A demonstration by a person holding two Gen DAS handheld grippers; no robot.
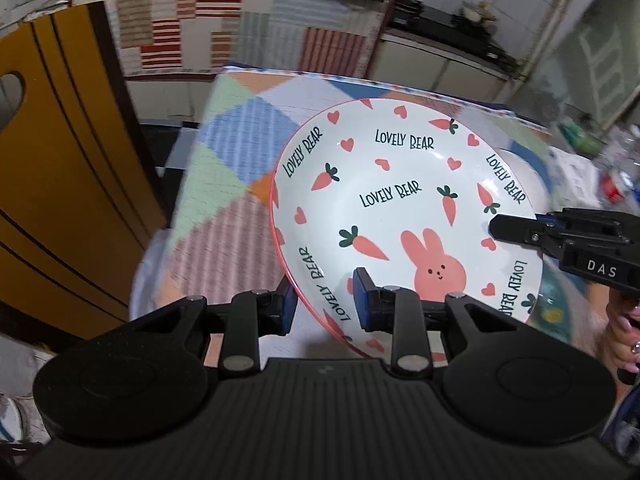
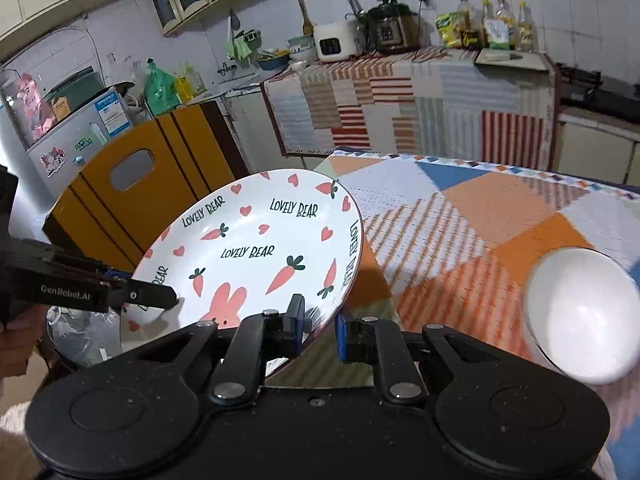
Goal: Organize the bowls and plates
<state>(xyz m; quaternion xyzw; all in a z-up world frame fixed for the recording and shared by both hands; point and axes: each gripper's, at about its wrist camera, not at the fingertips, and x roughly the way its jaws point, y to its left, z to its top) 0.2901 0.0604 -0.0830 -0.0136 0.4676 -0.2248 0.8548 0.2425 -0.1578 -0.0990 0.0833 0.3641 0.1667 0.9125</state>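
Tongs of both grippers are pinched onto one plate (image 1: 404, 216). The left gripper (image 1: 325, 304) is seen from its own camera with its blue-padded fingers (image 1: 366, 300) set on either side of the plate's near rim, one above the printed face and one beneath it. The right gripper (image 2: 318, 330) is clamped the same way on the opposite edge, its two fingers (image 2: 296, 330) pressed against the rim from both sides. Each gripper is also seen by the other camera, reaching in from the side onto the plate's edge.

The plate is white with a pink rim, printed with a pink rabbit, carrots, hearts and the words "LOVELY BEAR". It is held tilted and lifted off the table (image 2: 500, 220), which is covered by a patchwork cloth of orange, blue, green and striped patches. A white bowl (image 2: 580, 316) is seen on the cloth to the right of the plate, well apart from it and blurred.

Beyond the table's left side, an orange-brown chair back (image 2: 132, 200) with a cut-out handle is seen. Behind it, a counter (image 2: 400, 92) draped in striped cloth is lined with a rice cooker (image 2: 336, 42), a pressure cooker (image 2: 390, 26) and several bottles (image 2: 496, 26).
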